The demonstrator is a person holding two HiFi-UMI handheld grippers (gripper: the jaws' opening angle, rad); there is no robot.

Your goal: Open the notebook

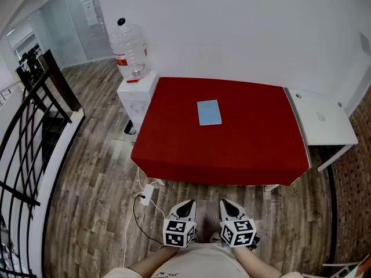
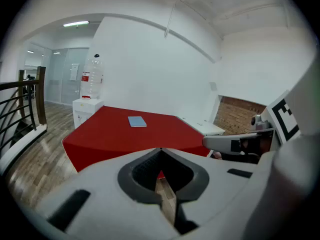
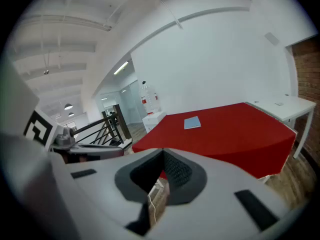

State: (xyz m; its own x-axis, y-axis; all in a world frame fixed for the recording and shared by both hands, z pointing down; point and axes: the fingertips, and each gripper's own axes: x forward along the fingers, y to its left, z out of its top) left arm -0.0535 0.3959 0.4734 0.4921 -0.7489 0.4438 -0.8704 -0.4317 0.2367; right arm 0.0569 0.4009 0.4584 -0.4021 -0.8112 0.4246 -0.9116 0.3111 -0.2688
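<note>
Red table (image 1: 243, 149) sat mid-floor, with a white side table (image 1: 324, 120) just beside its right edge and a water dispenser (image 1: 132, 57) at its far-left corner. Left gripper (image 1: 186, 206) and right gripper (image 1: 228, 205) hung well short of the table, jaws together, holding nothing. Blue notebook (image 1: 209, 112) lay closed and flat near the table's centre.

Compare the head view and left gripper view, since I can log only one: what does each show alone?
Only the head view shows the white cable on the floor. Only the left gripper view shows the ceiling light and the left gripper's jaws shut, empty. Both show the closed blue notebook on the red table and the water bottle.
</note>
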